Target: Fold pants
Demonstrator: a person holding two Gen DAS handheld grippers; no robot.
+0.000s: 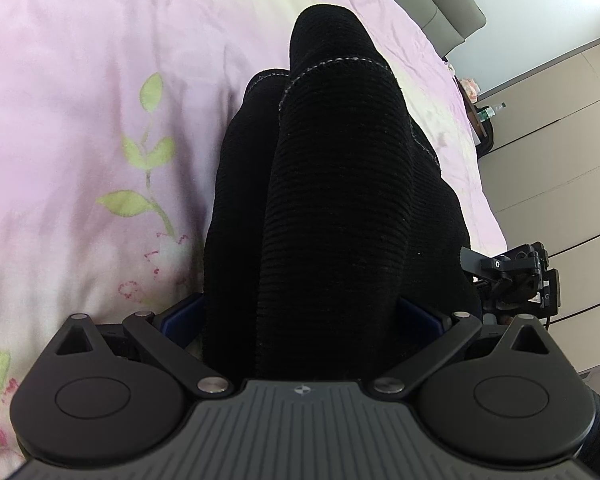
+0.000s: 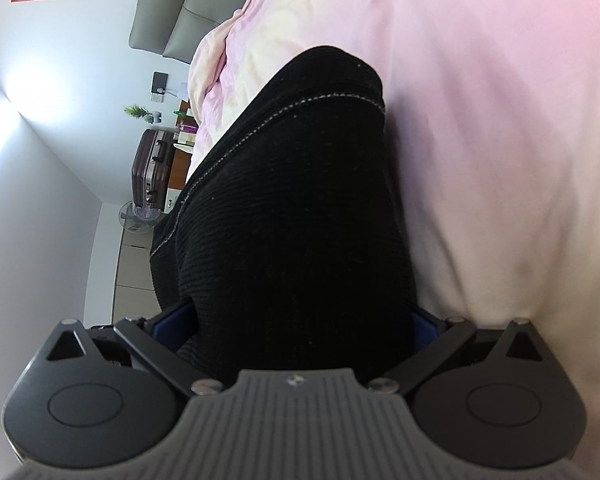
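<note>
Two grippers sit at the black ribbed pants (image 1: 332,184), which lie bunched on a pink floral duvet (image 1: 80,120) w/ white stitching showing. Left gripper (image 1: 300,320): jaws spread wide, fabric between the blue pads; can't tell if they press it. Right gripper (image 2: 300,320): jaws fully spread, pants between, no visible pinch.

A bed (image 1: 80,100) covered with a pink quilt printed with green leaves carries black ribbed pants (image 1: 332,208), lying bunched lengthwise.
</note>
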